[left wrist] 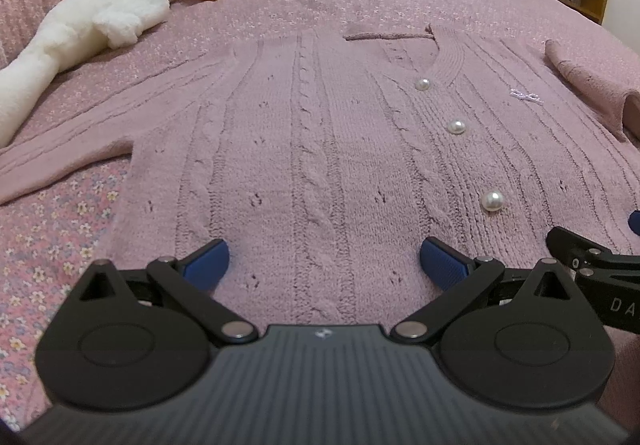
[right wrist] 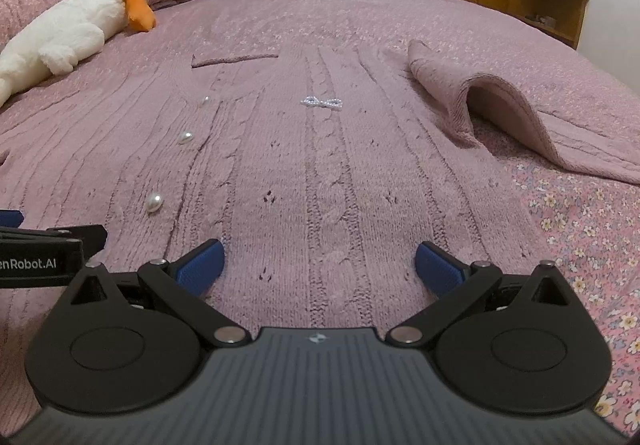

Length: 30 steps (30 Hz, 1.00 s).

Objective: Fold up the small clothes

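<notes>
- A mauve cable-knit cardigan with round pearl buttons lies spread flat, front up, on the pink floral bedspread.
- The left gripper hovers over the hem, its blue-padded jaws wide apart, holding nothing.
- The right gripper sits just beside it, jaws likewise spread.
- One sleeve is bent back on the right.
- A white plush goose with an orange beak lies far left.

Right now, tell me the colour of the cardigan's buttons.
Pearly white, round buttons on the mauve cardigan; clearest in the left wrist view.
</notes>
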Each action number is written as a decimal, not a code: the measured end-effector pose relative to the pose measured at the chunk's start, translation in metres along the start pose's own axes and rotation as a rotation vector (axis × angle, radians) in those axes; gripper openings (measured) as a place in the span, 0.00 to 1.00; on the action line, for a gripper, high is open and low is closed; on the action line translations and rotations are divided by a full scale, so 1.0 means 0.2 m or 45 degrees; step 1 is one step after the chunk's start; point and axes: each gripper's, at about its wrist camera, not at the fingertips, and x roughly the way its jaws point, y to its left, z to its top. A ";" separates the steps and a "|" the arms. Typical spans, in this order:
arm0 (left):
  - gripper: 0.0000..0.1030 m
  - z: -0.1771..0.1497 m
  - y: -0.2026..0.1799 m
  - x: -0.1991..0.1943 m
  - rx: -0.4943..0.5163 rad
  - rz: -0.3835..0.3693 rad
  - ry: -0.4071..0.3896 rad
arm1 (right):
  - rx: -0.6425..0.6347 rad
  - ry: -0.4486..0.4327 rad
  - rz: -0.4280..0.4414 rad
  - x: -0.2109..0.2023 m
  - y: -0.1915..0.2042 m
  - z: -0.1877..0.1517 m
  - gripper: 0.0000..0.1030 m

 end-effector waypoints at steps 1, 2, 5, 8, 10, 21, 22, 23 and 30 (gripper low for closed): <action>1.00 0.00 0.00 0.00 0.001 -0.001 0.000 | -0.001 0.004 0.003 0.00 0.00 0.00 1.00; 1.00 0.00 0.00 0.00 0.001 -0.002 0.002 | -0.002 0.004 0.005 0.00 0.00 0.00 1.00; 1.00 0.00 0.00 0.00 0.002 0.001 0.011 | -0.005 0.010 0.011 -0.01 -0.01 0.00 1.00; 1.00 0.00 0.00 0.00 0.002 -0.001 0.005 | -0.007 0.015 0.009 -0.01 0.00 0.00 1.00; 1.00 -0.01 0.00 0.00 0.002 -0.002 -0.004 | -0.005 0.025 0.009 -0.01 0.00 0.00 1.00; 1.00 -0.05 0.00 -0.02 0.011 -0.014 -0.038 | -0.008 -0.013 0.001 -0.01 0.00 -0.03 1.00; 1.00 -0.05 0.00 -0.02 0.012 -0.012 -0.040 | -0.008 -0.013 0.001 -0.01 0.00 -0.03 1.00; 1.00 -0.05 0.00 -0.02 0.011 -0.011 -0.041 | -0.007 -0.013 0.002 -0.01 0.00 -0.03 1.00; 1.00 -0.05 0.00 -0.02 0.011 -0.010 -0.046 | -0.013 -0.018 -0.004 -0.02 0.01 -0.03 1.00</action>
